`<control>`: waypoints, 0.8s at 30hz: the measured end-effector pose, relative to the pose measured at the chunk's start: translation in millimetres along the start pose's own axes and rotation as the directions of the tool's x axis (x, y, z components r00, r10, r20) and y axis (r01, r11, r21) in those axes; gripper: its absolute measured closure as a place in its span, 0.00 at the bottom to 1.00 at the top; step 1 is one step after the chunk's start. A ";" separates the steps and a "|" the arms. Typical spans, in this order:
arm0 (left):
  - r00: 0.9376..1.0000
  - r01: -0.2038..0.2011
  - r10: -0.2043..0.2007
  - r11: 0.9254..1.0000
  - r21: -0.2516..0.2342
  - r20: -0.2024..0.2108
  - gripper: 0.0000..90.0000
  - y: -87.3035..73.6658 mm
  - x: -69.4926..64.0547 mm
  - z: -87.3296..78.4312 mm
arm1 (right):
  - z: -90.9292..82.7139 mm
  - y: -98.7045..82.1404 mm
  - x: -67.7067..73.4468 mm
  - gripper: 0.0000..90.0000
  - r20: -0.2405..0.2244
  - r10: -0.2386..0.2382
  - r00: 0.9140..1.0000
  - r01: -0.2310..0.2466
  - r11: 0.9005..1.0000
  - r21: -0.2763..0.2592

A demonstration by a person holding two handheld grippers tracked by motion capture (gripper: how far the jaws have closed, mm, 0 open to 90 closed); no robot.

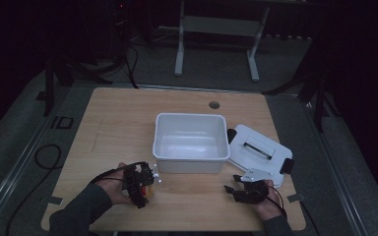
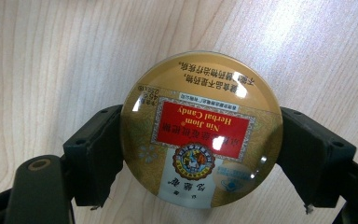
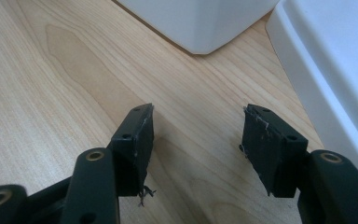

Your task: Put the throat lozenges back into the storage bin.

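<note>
Darkness fills the room beyond the table [image 1: 113,118], so its pale wood top is the one lit patch (everything past it fades to black). Grey floor [image 1: 10,142] shows on both sides, a black cable [image 1: 44,157] loops on the left, and the white legs of a stand [image 1: 179,49] rise at the far end. A small round port [image 1: 214,104] sits in the tabletop near its far edge.

Near the middle stands a white bin [image 1: 190,142], open and bare inside. Its lid [image 1: 258,150] lies flat just to the right, touching or nearly touching the bin.

At the near left, the left gripper [image 1: 150,182] clamps a round tin [image 2: 200,128] between its jaws, one jaw on each side of the rim. The tin's gold and red label reads "Nin Jiom Herbal Candy", upside down in the left gripper view, with wood grain behind it. Whether the tin rests on the wood or hangs just above it, I cannot tell.

At the near right, the right gripper [image 1: 232,186] is low over the wood with its jaws wide apart and nothing between them; its fingers [image 3: 135,135] point toward the bin's near corner.
</note>
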State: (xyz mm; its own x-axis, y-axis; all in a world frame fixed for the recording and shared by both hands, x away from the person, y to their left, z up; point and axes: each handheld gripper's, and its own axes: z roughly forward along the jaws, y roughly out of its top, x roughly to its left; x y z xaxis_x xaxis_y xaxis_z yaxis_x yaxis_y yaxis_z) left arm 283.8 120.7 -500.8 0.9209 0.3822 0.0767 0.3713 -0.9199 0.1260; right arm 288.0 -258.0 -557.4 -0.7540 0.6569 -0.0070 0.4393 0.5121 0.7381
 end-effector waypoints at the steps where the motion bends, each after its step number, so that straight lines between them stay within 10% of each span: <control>1: 1.000 0.000 0.000 1.000 0.000 0.000 0.23 0.0 0.0 0.0 | 0.0 -0.1 0.0 0.48 0.000 0.000 1.000 0.000 1.000 0.000; 24: 1.000 0.020 -0.020 0.999 -0.043 -0.008 0.23 -14.8 16.2 -33.2 | -0.1 -0.4 0.3 0.48 0.000 0.001 1.000 -0.001 1.000 -0.002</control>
State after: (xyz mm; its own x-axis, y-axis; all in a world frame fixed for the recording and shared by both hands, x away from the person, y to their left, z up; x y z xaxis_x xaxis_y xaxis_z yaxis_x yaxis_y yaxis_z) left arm 289.4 143.4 -468.6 0.9122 0.4016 0.0818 0.3842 -0.9074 0.1703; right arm 287.5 -258.0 -557.7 -0.7534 0.6575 -0.0063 0.4390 0.5102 0.7396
